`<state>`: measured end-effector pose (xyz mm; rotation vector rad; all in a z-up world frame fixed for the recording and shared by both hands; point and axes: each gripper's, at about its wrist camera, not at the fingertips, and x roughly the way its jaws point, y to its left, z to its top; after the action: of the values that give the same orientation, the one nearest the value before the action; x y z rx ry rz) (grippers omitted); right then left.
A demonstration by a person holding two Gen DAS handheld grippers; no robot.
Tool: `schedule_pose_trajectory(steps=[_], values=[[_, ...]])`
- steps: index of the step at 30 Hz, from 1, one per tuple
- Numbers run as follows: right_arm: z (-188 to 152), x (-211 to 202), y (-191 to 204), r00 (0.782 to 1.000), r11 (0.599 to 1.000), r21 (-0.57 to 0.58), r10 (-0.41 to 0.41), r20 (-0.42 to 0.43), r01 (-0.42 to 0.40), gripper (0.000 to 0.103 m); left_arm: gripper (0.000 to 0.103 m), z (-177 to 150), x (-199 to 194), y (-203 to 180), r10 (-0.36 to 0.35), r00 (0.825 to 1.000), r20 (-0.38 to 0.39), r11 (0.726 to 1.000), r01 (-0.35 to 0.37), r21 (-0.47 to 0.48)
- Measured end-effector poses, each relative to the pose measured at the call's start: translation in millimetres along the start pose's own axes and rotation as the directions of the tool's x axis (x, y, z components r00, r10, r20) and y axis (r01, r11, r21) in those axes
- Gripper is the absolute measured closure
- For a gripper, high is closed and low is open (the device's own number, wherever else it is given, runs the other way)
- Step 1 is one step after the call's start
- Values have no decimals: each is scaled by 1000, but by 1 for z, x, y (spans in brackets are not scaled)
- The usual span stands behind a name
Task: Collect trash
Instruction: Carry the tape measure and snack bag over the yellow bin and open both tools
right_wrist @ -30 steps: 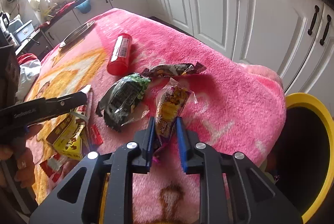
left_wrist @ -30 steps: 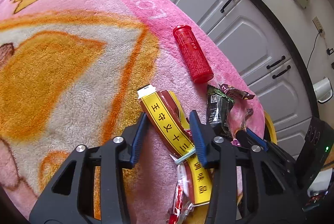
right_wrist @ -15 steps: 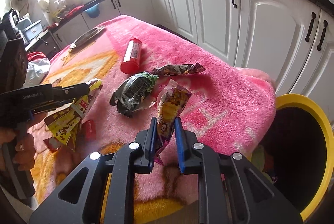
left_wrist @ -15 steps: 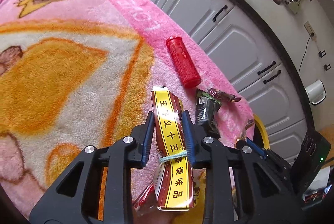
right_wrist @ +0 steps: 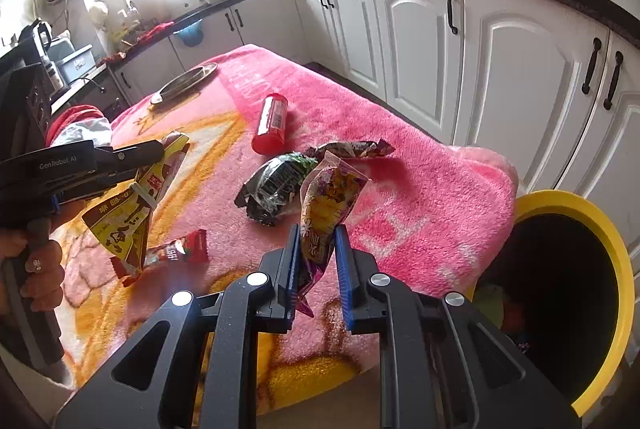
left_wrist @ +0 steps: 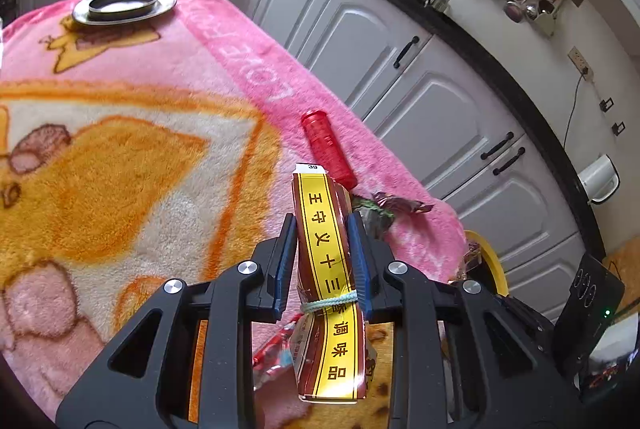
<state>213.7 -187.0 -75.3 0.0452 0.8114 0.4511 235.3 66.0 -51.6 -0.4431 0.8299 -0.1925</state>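
My left gripper (left_wrist: 322, 229) is shut on a brown and yellow seasoning packet (left_wrist: 326, 269) tied with a green rubber band, held above the blanket; it also shows in the right wrist view (right_wrist: 132, 201). My right gripper (right_wrist: 318, 241) is shut on a purple and yellow snack wrapper (right_wrist: 332, 201), lifted off the table. A yellow-rimmed trash bin (right_wrist: 592, 269) stands on the floor at the right, beside the table's corner. On the blanket lie a black wrapper (right_wrist: 276, 185), a dark candy wrapper (right_wrist: 348, 149), a small red sachet (right_wrist: 180, 251) and a red tube (right_wrist: 272, 123).
The table carries a pink and orange blanket (left_wrist: 120, 149). A metal dish (left_wrist: 124, 3) sits at its far end. White cabinets (right_wrist: 500, 69) run close along the right side. The bin's rim also shows in the left wrist view (left_wrist: 490, 261).
My left gripper closed on the seasoning packet and lifted it off the blanket. My right gripper rose and drew back with the snack wrapper, bringing more of the bin into view.
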Motion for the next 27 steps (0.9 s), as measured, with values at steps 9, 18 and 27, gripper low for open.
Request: schedule_pose_trajectory(steps=[9, 18, 27], values=[[3, -25, -10, 999, 1000, -5, -14, 44, 14, 86, 84, 4, -14, -33, -28, 999, 32, 998, 26, 60], [3, -51, -37, 995, 998, 27, -51, 85, 49, 86, 84, 5, -12, -73, -64, 997, 35, 991, 59, 118], [-5, -72, -68, 989, 994, 75, -92, 113, 84, 86, 83, 2, 5, -115, -98, 995, 16, 981, 94, 170]])
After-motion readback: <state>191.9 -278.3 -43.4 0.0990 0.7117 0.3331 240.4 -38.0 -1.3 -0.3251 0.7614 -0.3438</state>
